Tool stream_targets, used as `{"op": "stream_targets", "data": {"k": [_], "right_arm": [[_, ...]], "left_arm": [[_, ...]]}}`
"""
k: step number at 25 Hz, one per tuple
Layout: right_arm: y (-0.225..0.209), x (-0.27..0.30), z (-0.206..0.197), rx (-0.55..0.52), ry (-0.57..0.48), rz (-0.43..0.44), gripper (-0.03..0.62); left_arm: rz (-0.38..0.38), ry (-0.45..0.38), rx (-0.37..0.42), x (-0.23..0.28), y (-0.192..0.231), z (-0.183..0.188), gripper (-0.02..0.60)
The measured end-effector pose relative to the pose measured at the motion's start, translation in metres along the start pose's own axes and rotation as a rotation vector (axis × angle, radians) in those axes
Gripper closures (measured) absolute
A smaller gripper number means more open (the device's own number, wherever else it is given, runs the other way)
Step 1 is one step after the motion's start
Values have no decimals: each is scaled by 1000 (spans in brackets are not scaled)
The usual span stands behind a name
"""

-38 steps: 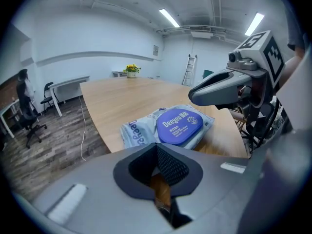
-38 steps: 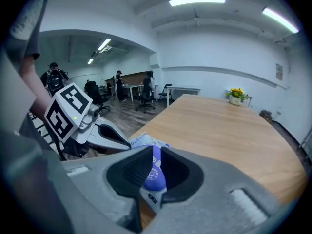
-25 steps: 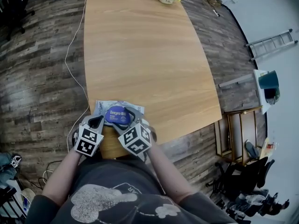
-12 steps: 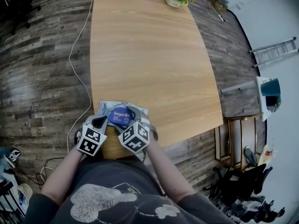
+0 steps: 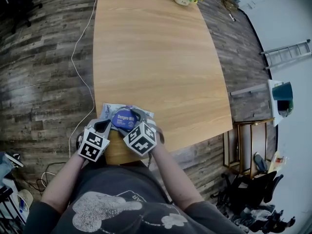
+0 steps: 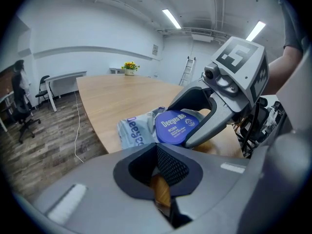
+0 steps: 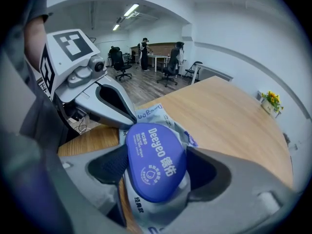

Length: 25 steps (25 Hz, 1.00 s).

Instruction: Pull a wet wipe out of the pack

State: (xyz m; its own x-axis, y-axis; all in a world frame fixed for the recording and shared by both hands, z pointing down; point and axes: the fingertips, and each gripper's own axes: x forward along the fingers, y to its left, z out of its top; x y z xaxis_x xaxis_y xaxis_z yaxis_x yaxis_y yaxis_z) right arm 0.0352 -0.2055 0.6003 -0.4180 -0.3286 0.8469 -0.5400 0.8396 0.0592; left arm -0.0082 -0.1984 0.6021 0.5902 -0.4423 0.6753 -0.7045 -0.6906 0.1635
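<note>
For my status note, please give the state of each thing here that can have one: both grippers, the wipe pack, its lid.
left gripper: shut, nothing between its jaws.
right gripper: open; its jaws have just been opening, the blue lid stands between them.
wet wipe pack: lies at the near edge of the table, no wipe pulled out.
blue lid: seems closed.
</note>
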Motion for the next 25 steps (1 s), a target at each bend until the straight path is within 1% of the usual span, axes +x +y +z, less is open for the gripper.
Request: {"op": "stream_targets", "data": {"k": [3, 8, 13, 20, 25], "right_arm": [[0, 1, -1, 4, 37, 19, 233], [-1, 1, -1, 12, 48, 45, 238], [-1, 3, 0, 16, 83, 59, 240], [-2, 2, 1, 40, 59, 74, 241], [-2, -1, 4, 82, 47, 124, 241]], "left_arm": [[0, 1, 0, 1, 0, -1, 563], [8, 1, 2, 1, 0, 0, 563], [24, 3, -9, 2, 2, 0, 563], [18, 2, -1, 2, 2, 0, 563], [13, -10, 22, 1, 1, 1, 565]]}}
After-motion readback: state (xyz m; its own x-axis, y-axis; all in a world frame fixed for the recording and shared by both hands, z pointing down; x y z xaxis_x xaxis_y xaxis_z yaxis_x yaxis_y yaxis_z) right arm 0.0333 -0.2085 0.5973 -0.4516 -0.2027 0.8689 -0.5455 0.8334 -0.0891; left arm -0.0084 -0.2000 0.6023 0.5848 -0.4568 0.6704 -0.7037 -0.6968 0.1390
